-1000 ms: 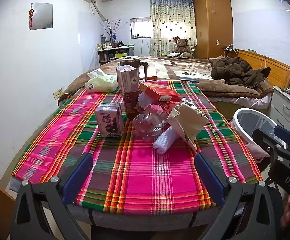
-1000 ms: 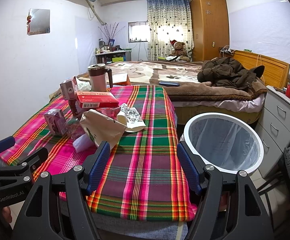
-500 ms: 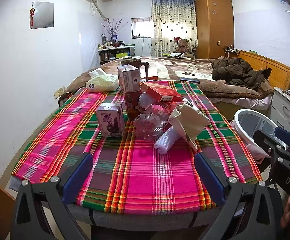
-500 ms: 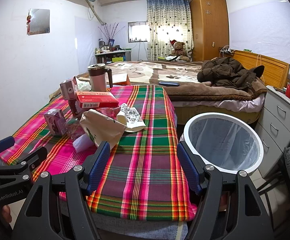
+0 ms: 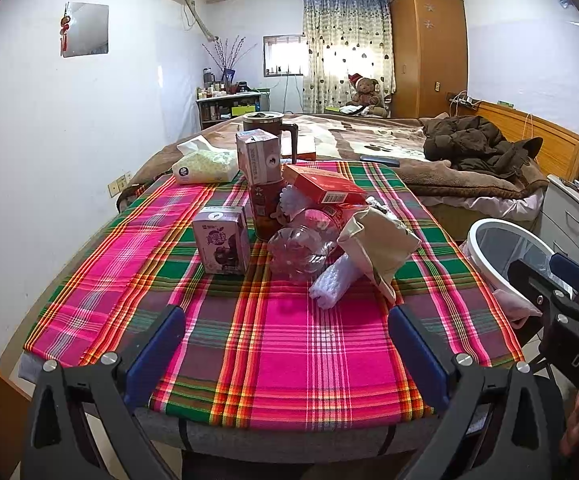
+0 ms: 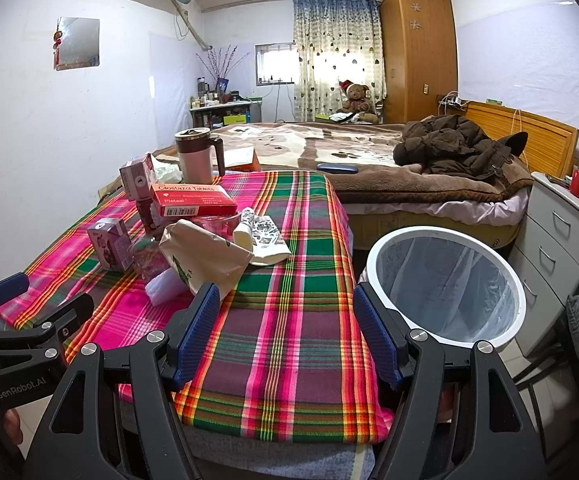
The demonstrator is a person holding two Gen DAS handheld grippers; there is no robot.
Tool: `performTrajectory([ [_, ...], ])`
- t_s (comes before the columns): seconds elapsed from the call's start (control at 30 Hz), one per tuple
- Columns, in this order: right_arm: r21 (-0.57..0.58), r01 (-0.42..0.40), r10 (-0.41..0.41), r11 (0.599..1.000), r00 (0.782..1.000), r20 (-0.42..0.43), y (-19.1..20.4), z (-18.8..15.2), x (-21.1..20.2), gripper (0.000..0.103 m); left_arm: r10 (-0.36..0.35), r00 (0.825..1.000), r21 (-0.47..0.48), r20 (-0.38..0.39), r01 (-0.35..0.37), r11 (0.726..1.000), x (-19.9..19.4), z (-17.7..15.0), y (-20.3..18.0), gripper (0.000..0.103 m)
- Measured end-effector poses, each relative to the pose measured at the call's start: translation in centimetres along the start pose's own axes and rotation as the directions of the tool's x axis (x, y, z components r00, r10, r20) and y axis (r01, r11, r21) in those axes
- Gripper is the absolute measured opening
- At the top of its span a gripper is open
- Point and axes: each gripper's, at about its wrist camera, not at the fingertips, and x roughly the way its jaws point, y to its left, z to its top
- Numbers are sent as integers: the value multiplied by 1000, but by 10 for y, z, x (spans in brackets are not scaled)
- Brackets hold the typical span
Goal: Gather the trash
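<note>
Bedroom: plaid pink-green tablecloth (image 5: 281,344) carries piled trash; white round bin (image 6: 445,288) right; left gripper (image 5: 285,344) and right gripper (image 6: 285,336) both spread, empty.

White-walled bedroom (image 5: 89,128), curtained window (image 5: 343,60)

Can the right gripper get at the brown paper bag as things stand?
Probably yes. The right gripper is open, and the brown paper bag lies at the pile's near edge just ahead-left of it, with only bare tablecloth between.

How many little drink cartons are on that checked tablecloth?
2: a purple carton standing at the pile's left edge, and a second carton perched atop the brown can behind it. The pile may hide more.
</note>
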Motion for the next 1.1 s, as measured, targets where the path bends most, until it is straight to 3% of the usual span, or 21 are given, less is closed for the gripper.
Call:
performTrajectory([
  [0.67, -4, 2, -2, 1000, 1000, -4, -1, 0, 1, 71, 0, 1000, -7, -8, 0, 1000, 3, 1, 3, 102],
  [0.9, -38, -44, 44, 998, 999, 5, 1, 4, 19, 71, -18, 999, -26, -35, 17, 1000, 31, 3, 25, 102],
  [1.1, -72, -151, 149, 986, 988, -35, 10, 9, 54, 71, -7, 997, -27, -74, 5, 1000, 64, 11, 47, 102],
])
